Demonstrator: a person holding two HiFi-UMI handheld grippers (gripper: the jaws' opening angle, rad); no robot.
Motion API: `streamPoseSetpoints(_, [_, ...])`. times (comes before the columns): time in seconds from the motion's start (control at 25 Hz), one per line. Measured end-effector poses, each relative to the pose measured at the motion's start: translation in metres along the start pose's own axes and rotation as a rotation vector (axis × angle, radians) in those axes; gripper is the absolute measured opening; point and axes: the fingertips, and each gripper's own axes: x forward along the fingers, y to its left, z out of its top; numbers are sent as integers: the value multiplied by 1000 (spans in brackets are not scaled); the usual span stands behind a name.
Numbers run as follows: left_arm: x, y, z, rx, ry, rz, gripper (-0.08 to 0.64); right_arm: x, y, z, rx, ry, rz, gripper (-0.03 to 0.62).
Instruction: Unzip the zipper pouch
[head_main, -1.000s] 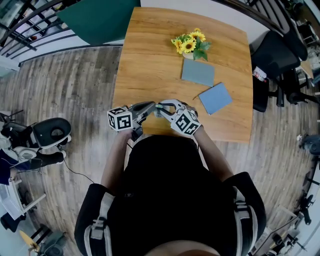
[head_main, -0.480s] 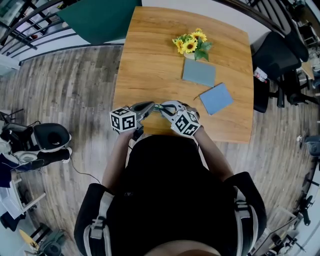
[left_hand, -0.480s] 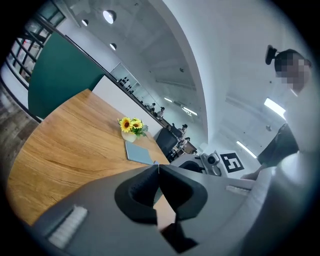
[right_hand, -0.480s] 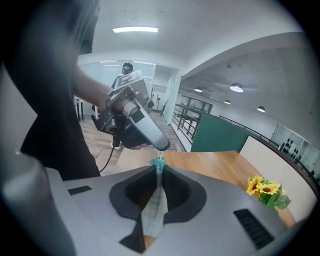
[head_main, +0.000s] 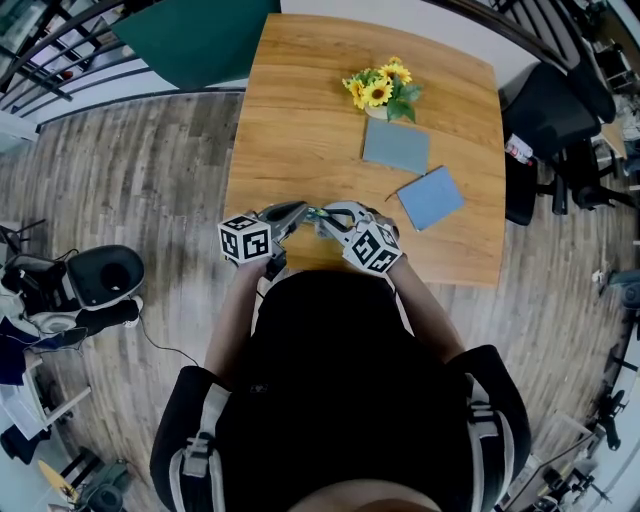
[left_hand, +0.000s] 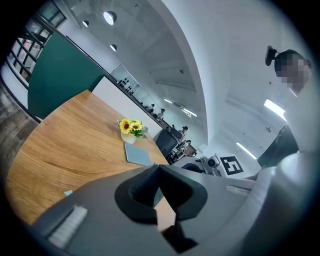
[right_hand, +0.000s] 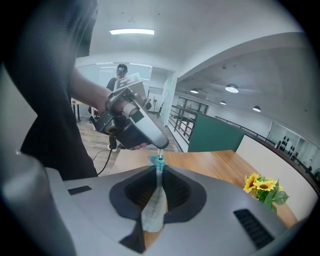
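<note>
We see sunflowers (head_main: 381, 90) and two grey pads (head_main: 396, 146) at upper right on the table (head_main: 300, 120), well apart from the pouch (right_hand: 154, 209) near its lower edge. Only the right gripper view shows the right gripper (right_hand: 159, 170) pinching the pouch at frame centre. It also shows the left gripper (left_hand: 157, 167), jaws pressed together on the teal pull (right_hand: 157, 160).
</note>
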Motion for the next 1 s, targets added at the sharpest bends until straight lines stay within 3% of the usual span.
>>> streamPoseSetpoints(0.64, [7,5,10,14,-23,30,2,-7,-10,0,-3,-7,-56,40])
streamPoseSetpoints(1.0, [14,13,8,52,11,73,8,-9,-12,-6,-14,8,-75,40])
